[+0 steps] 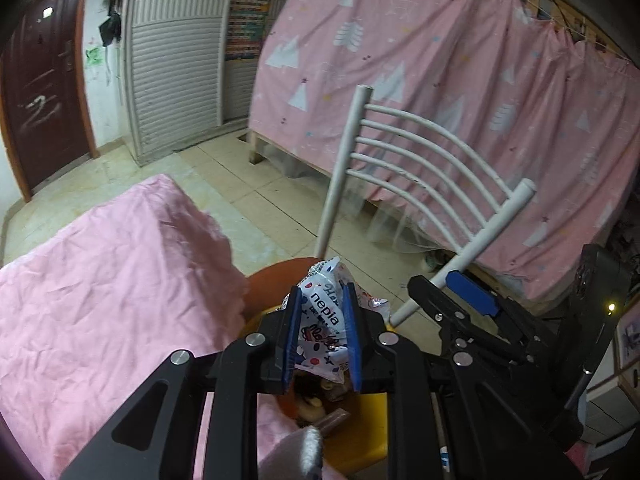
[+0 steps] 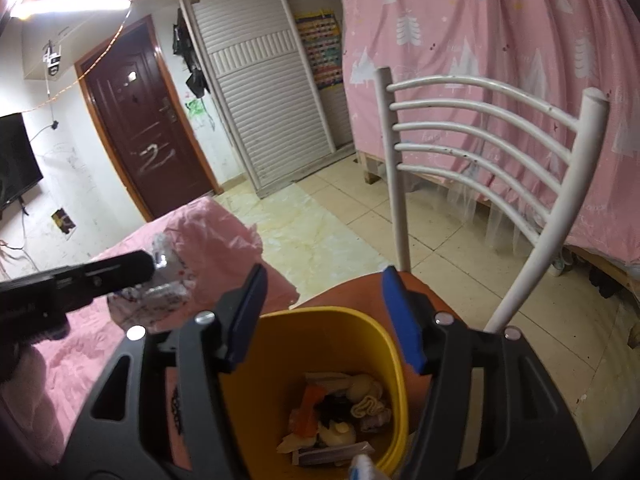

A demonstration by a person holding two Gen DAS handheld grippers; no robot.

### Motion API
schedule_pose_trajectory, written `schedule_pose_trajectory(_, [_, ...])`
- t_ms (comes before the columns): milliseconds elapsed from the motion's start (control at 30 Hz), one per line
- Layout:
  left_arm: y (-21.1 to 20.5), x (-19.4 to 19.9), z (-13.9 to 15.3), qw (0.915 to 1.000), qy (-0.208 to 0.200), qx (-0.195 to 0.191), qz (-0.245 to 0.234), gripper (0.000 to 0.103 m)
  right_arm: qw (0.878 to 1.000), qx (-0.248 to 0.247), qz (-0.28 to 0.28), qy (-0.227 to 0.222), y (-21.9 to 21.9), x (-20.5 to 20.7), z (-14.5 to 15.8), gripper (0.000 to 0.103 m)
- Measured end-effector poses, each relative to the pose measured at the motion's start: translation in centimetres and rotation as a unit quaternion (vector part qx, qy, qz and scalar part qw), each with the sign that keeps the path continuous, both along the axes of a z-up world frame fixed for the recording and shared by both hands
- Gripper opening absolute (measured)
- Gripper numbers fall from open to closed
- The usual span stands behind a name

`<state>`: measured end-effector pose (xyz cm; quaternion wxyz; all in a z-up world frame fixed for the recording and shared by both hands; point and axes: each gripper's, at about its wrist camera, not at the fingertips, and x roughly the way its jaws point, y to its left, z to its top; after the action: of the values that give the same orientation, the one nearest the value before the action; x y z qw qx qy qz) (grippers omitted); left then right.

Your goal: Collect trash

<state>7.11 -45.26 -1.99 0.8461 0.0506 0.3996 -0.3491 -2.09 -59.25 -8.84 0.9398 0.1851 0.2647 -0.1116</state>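
Note:
My left gripper (image 1: pixel 322 330) is shut on a crumpled white "nepia" tissue wrapper (image 1: pixel 326 312) and holds it above the yellow trash bin (image 1: pixel 372 420). In the right wrist view the wrapper (image 2: pixel 160 296) hangs from the left gripper to the left of the bin (image 2: pixel 384 336), over the pink bed edge. My right gripper (image 2: pixel 324 316) is open and empty, with its fingers over the bin's mouth. The bin holds several scraps of trash (image 2: pixel 340 412). The right gripper also shows in the left wrist view (image 1: pixel 452 296), open, at the right.
The bin stands on the orange seat (image 2: pixel 360 292) of a white metal chair (image 2: pixel 480 140). A bed with a pink sheet (image 1: pixel 100 280) lies to the left. A pink curtain (image 1: pixel 440 80) hangs behind the chair. Tiled floor (image 2: pixel 320 232), a wardrobe and a dark door lie beyond.

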Motion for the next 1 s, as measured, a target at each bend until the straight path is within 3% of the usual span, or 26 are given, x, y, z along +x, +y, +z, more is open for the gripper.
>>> schedule_pose_trajectory(167, [-0.2,-0.2,-0.2,1.0000,0.002,0.005,-0.001,0.040,1.000,0.003,-0.003,0.000,0.1,-0.2,0.1,0.063])
schedule_pose_trajectory(700, [4.2,-1.6,1.0,0.9991,-0.028,-0.014,0.028,0.043,0.999,-0.031,0.023,-0.011,3.7,-0.4,2.5,0.078])
schedule_pose_trajectory(1000, [10.3,-2.3,2.6,0.9920,-0.085,-0.002,0.093,0.067,0.996,-0.060,0.055,-0.024,7.8,0.4,4.5,0.084])
